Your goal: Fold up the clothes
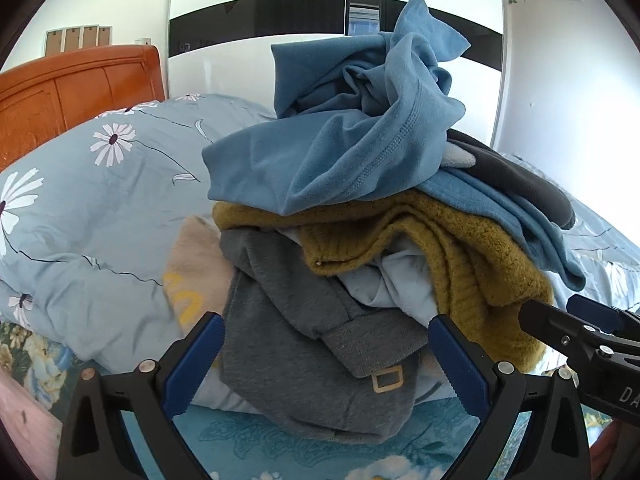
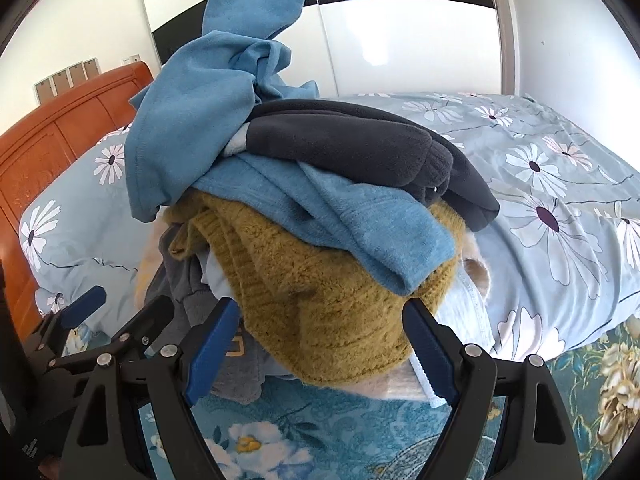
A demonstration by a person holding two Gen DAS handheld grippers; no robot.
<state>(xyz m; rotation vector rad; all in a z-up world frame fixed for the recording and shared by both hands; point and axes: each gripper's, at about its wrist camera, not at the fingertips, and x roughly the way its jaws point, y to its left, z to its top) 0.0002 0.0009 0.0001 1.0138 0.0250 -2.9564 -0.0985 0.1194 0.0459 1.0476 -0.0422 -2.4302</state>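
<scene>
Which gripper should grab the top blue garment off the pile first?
Probably left. The blue garment hangs forward right above the open left gripper. The right gripper, also open, faces the mustard sweater, with the blue bulk off to its left.

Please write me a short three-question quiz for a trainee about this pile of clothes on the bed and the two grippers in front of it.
1. True or false: the crumpled blue fleece garment lies at the top of the pile.
2. Which garment sits directly in front of the right gripper? A) mustard-yellow knitted sweater B) white shirt C) red scarf
3. Fill in: the left gripper frames a grey sweatshirt with a ____ rectangular patch.

Key
1. True.
2. A; both grippers stand open and hold nothing.
3. Beige; the patch sits near the garment's lower edge.
</scene>
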